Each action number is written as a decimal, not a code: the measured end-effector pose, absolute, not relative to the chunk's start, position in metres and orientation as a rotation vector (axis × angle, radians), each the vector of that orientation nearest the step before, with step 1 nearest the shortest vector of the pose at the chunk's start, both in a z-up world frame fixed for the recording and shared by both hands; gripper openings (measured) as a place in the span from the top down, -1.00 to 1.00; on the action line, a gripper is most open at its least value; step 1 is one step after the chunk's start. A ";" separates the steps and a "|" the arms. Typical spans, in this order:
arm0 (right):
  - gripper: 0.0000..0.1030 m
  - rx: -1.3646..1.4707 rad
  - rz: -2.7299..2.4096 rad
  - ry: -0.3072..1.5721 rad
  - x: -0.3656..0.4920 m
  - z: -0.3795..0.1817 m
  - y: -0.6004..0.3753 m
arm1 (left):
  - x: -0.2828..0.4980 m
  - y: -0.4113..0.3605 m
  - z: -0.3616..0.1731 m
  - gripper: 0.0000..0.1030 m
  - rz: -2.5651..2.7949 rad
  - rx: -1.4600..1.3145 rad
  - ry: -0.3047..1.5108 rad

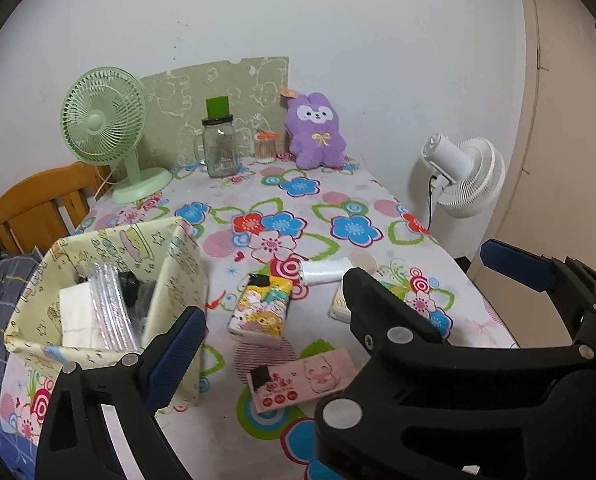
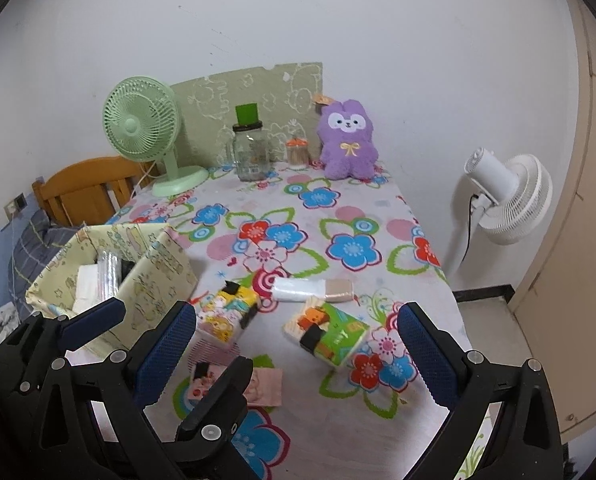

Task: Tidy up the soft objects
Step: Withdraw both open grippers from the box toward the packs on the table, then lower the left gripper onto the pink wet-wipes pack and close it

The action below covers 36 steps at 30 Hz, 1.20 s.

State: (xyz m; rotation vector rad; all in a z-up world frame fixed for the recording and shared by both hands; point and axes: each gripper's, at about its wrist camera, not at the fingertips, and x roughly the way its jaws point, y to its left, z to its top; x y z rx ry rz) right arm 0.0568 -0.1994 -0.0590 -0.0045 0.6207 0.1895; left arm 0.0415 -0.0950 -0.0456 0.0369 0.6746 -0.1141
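Observation:
A pale yellow fabric bin (image 1: 178,276) (image 2: 158,276) stands at the table's left, holding white packs and clear bags. On the floral cloth lie a yellow cartoon tissue pack (image 1: 260,310) (image 2: 228,314), a pink pack (image 1: 301,380) (image 2: 264,386), a green-orange pack (image 2: 329,330) and a white roll (image 1: 323,270) (image 2: 298,289). A purple plush (image 1: 315,132) (image 2: 347,140) sits at the back. My left gripper (image 1: 272,308) is open and empty above the packs. My right gripper (image 2: 298,346) is open and empty; the other gripper (image 2: 110,332) shows at its left.
A green desk fan (image 1: 104,120) (image 2: 142,128), a glass jar (image 1: 218,148) (image 2: 252,152) and a small toothpick jar (image 1: 265,147) stand at the back. A white floor fan (image 1: 465,180) (image 2: 509,200) stands right of the table. A wooden chair (image 1: 38,208) is at the left.

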 end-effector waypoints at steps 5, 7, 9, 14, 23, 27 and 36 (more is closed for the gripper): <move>-0.98 0.005 0.171 0.652 0.060 -0.075 -0.208 | 0.046 -0.104 -0.063 -0.89 -0.138 0.051 0.715; -0.98 0.009 0.166 0.665 0.061 -0.082 -0.211 | 0.047 -0.107 -0.069 -0.89 -0.149 0.061 0.730; -0.98 0.012 0.163 0.679 0.062 -0.089 -0.213 | 0.047 -0.110 -0.075 -0.89 -0.164 0.078 0.744; -0.98 0.025 0.162 0.713 0.062 -0.106 -0.215 | 0.045 -0.113 -0.089 -0.89 -0.170 0.115 0.761; -0.98 0.028 0.151 0.755 0.060 -0.125 -0.213 | 0.045 -0.109 -0.109 -0.86 -0.185 0.122 0.814; -0.98 0.023 0.143 0.771 0.061 -0.131 -0.211 | 0.045 -0.106 -0.117 -0.81 -0.188 0.129 0.839; -0.98 0.023 0.140 0.803 0.067 -0.140 -0.208 | 0.052 -0.098 -0.131 -0.81 -0.160 0.116 0.886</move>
